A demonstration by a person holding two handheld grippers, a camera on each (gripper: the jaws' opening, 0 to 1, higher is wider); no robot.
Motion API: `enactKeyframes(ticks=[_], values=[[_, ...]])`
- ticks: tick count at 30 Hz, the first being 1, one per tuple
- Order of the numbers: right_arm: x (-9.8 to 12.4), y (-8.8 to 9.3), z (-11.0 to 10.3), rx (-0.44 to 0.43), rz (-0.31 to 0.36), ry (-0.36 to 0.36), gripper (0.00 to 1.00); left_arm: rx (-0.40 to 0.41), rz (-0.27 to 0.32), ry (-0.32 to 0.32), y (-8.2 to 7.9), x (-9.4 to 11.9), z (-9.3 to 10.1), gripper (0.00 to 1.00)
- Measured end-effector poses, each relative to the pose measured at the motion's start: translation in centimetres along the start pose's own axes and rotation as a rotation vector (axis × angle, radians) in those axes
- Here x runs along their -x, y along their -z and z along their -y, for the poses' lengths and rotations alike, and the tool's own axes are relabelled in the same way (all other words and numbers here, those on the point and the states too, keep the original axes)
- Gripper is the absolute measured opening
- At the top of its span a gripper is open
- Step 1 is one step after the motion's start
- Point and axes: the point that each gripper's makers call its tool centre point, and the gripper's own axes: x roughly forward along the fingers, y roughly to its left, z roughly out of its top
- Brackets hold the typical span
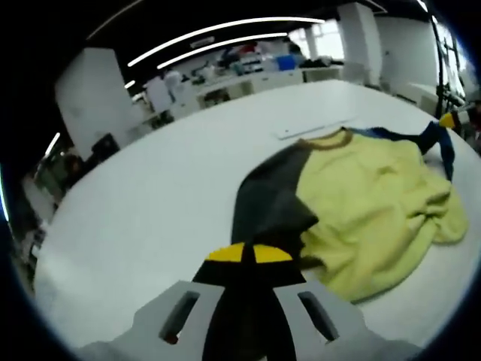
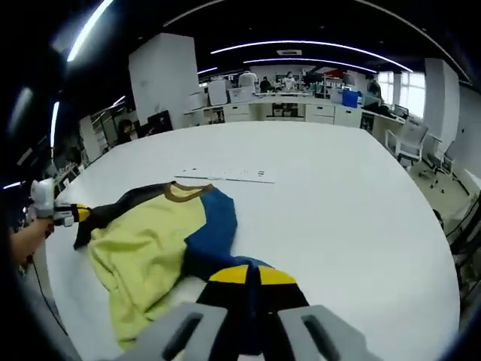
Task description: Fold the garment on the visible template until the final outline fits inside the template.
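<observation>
Left gripper view: left tongs [image 1: 249, 254] pinch the garment's [image 1: 368, 207] dark sleeve [image 1: 270, 199].

Template [image 2: 225, 175] markings too small

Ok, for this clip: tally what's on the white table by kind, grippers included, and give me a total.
Garments: 1, the yellow shirt with one dark grey sleeve and one blue sleeve.
Template strips: 1, the thin white strip beyond the collar.
Grippers: 2, the left gripper shut on the grey sleeve and the right gripper shut on the blue sleeve.
Total: 4.
</observation>
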Motion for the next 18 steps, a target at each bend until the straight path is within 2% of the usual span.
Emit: enactKeyframes(ticks=[5, 8, 18], values=[[-0.3, 0.0, 2.5, -0.036, -0.021, 0.039, 0.0, 0.001, -0.013, -0.002, 0.3, -0.2, -0.3, 0.0], [-0.2, 0.1, 3.6, -0.116, -0.024, 0.051, 0.0, 0.016, -0.017, -0.006, 0.4, -0.2, -0.6, 0.0], [0.0, 1.2, 5.3, -0.235, -0.046, 0.101, 0.0, 0.058, -0.028, -0.032, 1.1, -0.4, -1.9, 0.0]])
